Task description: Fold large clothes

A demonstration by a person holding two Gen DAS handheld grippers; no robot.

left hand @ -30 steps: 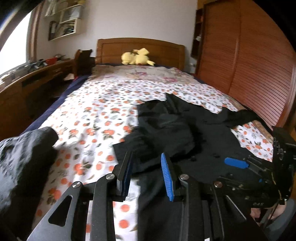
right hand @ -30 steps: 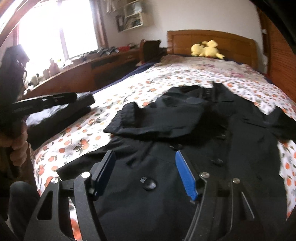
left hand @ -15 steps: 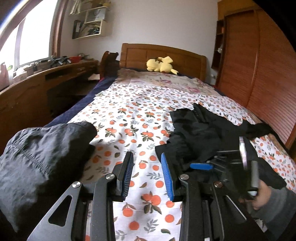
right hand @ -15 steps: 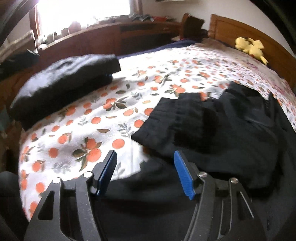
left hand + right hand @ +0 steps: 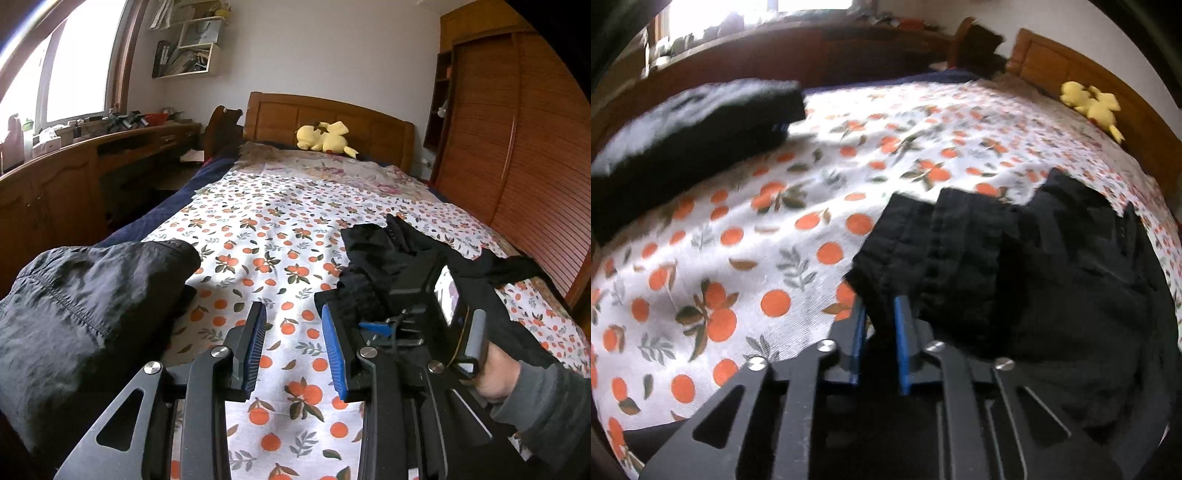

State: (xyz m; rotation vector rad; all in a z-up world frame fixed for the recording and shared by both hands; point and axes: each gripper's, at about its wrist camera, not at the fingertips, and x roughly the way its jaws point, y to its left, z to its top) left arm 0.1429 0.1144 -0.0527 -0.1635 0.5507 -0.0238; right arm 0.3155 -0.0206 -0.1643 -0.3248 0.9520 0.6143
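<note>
Cloth is being pinched right now: the right gripper [image 5: 879, 332] has its jaws closing on the cuff end of a folded-over sleeve [image 5: 923, 258] of the black coat [image 5: 1071, 295], and dark fabric is seen between the blue fingers [image 5: 900, 332]. The coat lies spread on the bed [image 5: 757, 258], reaching away ahead and to the right of those fingers.

In the left wrist view the left gripper [image 5: 295, 347] is held part open with nothing between its fingers [image 5: 334, 354]; only the orange-print sheet is seen in the gap. A folded dark garment [image 5: 92, 306] sits to the left of it, and the coat is just to the right, where the other gripper and a sleeved hand [image 5: 495, 373] are seen.

For this step to go well, the pinch is best taken on the full thickness of the cuff, not one loose layer, so that the sleeve is carried as one piece. A low lift is judged enough; the sleeve is then laid flat across the body of the coat, in line with its edge. The free left fingers could be used to pin the shoulder so the body is not dragged. Whether every layer is caught cannot be told from here, as the cloth below the fingers is hidden.
</note>
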